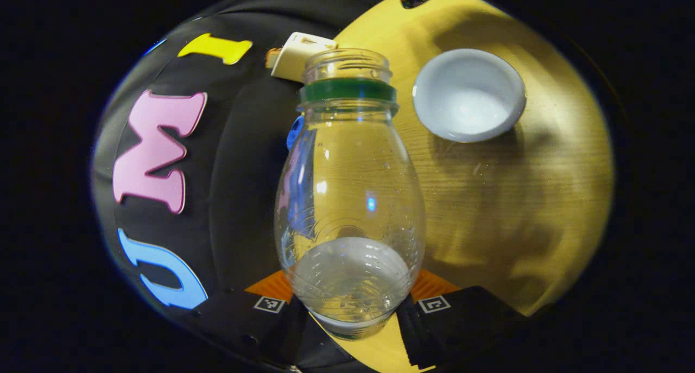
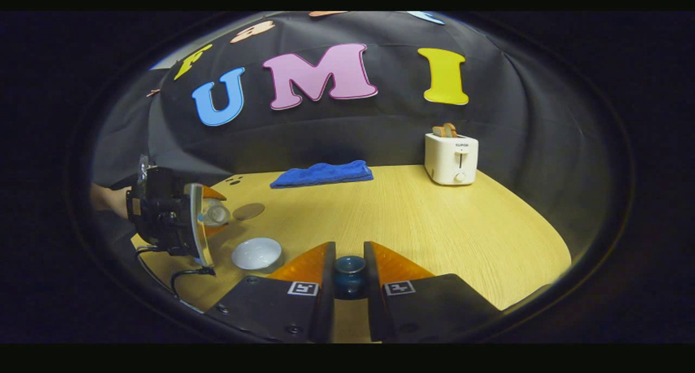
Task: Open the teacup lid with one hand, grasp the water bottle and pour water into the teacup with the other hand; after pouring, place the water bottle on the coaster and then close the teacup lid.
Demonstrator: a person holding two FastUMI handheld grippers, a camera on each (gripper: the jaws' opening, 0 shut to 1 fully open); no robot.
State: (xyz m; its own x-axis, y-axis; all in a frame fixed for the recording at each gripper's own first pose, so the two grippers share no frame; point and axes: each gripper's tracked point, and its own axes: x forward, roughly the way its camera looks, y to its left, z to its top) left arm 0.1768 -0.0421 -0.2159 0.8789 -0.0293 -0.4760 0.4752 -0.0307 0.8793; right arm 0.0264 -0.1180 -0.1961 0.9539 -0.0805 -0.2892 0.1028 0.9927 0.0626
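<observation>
The left gripper (image 1: 350, 308) clamps the tilted water bottle (image 1: 350, 199) near the open teacup (image 1: 468, 95); the right gripper (image 2: 349, 278) pinches the teacup lid (image 2: 349, 270), with a coaster (image 2: 248, 210) beyond.

Table (image 2: 434, 221) open (toaster (image 2: 451, 158) far back).

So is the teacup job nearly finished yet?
About halfway. Done: the lid is off, gripped in the right gripper. In hand: the left gripper holds the water bottle, tipped toward the open teacup. Left: stand the bottle on the coaster, then replace the lid.
</observation>
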